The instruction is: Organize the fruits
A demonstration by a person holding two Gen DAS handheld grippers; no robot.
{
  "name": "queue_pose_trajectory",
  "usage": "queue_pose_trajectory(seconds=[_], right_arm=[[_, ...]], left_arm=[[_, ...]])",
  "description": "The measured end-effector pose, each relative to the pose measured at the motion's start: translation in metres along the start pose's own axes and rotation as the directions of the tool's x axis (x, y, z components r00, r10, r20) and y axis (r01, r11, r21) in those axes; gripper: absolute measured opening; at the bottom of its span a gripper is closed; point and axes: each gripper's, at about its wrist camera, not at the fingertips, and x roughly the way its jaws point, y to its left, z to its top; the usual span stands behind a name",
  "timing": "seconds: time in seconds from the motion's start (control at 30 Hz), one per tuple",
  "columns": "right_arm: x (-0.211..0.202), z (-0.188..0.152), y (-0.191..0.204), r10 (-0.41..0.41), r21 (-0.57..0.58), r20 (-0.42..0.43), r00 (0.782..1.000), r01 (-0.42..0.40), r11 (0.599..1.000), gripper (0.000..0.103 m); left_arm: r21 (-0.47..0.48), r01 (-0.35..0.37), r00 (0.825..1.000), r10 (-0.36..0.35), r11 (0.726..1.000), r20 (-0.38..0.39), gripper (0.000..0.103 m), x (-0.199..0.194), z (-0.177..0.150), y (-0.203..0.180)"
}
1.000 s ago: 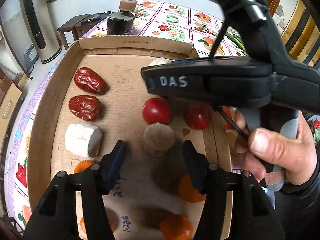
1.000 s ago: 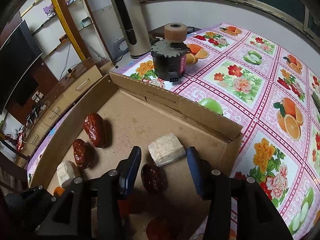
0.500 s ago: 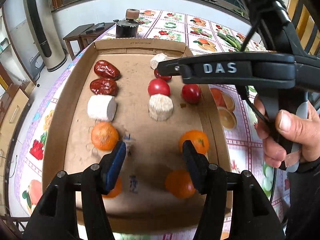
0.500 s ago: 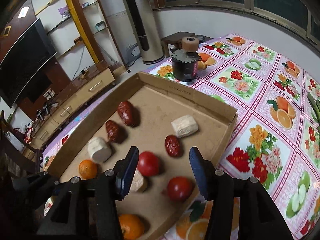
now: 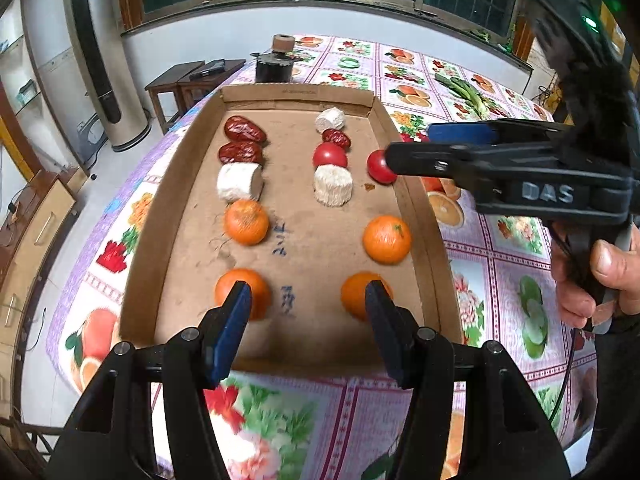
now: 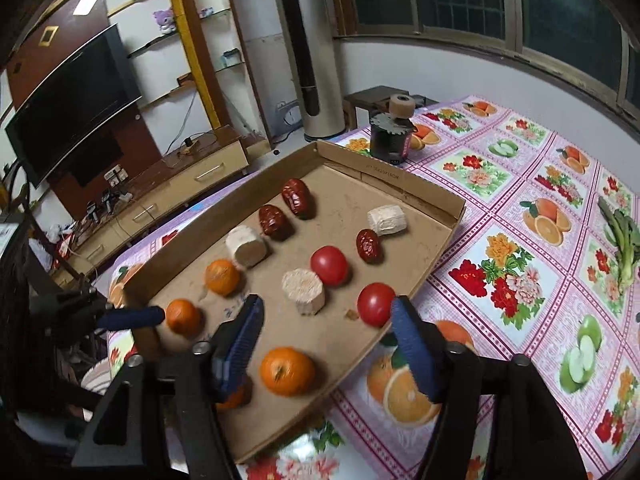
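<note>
Floral plastic cloth covers the worktop, where a shallow brown cardboard tray holds the fruit. Through our left camera we see two columns: wrinkled red dates, pale cylindrical chunks, round red tomatoes and orange tangerines, with one tomato against the tray's right wall. Our left tool hangs released above the tray's near edge; our right tool is likewise spread wide, gripping nothing. Only the right camera shows the dark television and a leafy green vegetable near the worktop's far right edge.
</note>
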Motion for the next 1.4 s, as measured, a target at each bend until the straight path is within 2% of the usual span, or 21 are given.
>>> queue_pose_trajectory(seconds=[0.07,0.23,0.3,0.37,0.43,0.6,0.77,1.1,1.27,1.4], right_arm=[[-0.008,-0.004,0.004,0.008,-0.021,0.013,1.0,-0.008,1.0,0.079],[-0.026,-0.018,0.02,0.032,-0.113,0.03,0.999,-0.028,0.993,0.085],[-0.03,-0.025,0.026,0.039,-0.146,0.023,0.999,-0.035,0.989,0.085],[-0.033,-0.033,0.032,0.051,-0.18,0.008,0.999,-0.048,0.982,0.086],[-0.034,-0.04,0.038,0.064,-0.208,-0.012,0.998,-0.065,0.976,0.086],[-0.038,-0.056,0.056,0.085,-0.293,-0.043,0.995,-0.094,0.951,0.086],[-0.037,-0.068,0.072,0.064,-0.365,-0.062,0.996,-0.082,0.928,0.086],[-0.036,-0.076,0.071,0.059,-0.37,-0.08,0.995,-0.085,0.925,0.086],[-0.036,-0.076,0.071,0.06,-0.37,-0.079,0.995,-0.086,0.925,0.086],[-0.037,-0.074,0.073,0.062,-0.376,-0.076,0.995,-0.086,0.923,0.086]], left_arm=[[-0.006,-0.008,1.0,0.008,1.0,0.005,0.058,-0.006,-0.005,0.002],[-0.001,-0.042,0.999,0.042,0.999,0.026,0.058,-0.017,-0.015,0.005],[-0.001,-0.059,0.997,0.059,0.998,0.046,0.058,-0.024,-0.02,0.006],[0.006,-0.068,0.996,0.068,0.998,0.064,0.067,-0.031,-0.024,0.005],[0.013,-0.081,0.993,0.079,0.997,0.083,0.07,-0.036,-0.027,0.003],[0.03,-0.088,0.992,0.085,0.996,0.094,0.071,-0.043,-0.034,0.0],[0.039,-0.088,0.991,0.084,0.995,0.1,0.071,-0.048,-0.04,-0.002],[0.053,-0.114,0.987,0.106,0.992,0.122,0.071,-0.053,-0.045,-0.005],[0.046,-0.099,0.989,0.093,0.994,0.119,0.071,-0.053,-0.046,-0.004],[0.03,-0.112,0.98,0.106,0.993,0.166,0.071,-0.061,-0.047,-0.003]])
